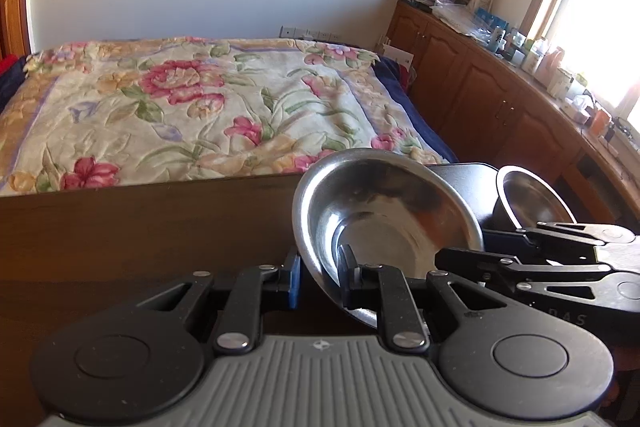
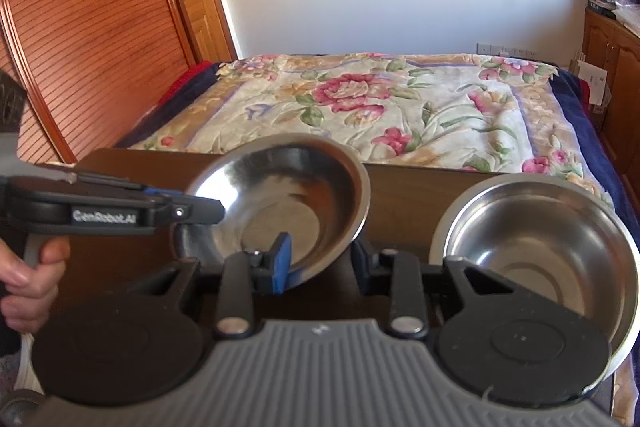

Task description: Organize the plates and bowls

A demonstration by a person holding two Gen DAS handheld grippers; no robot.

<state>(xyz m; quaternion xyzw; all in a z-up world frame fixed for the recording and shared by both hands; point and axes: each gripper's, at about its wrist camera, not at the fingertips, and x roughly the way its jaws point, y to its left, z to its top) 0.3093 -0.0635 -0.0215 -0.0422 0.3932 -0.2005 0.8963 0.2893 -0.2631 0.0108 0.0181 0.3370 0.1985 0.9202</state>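
Left view: left gripper (image 1: 320, 277) clamped on near rim of tilted bowl (image 1: 384, 211), raised on one side. Keep grip firm, lift level, avoid scraping. Right view: right gripper (image 2: 322, 261) straddling the rim; pressing or not, cannot tell. Shows whole second bowl (image 2: 536, 239), flat just beside, half hidden in left view.

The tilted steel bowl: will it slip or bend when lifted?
Probably stiff: the tilted steel bowl looks undented with left tongs and right tongs pinching its rim. Its polished surface looks slippery, so it may swivel. Likely light, being thin-walled.
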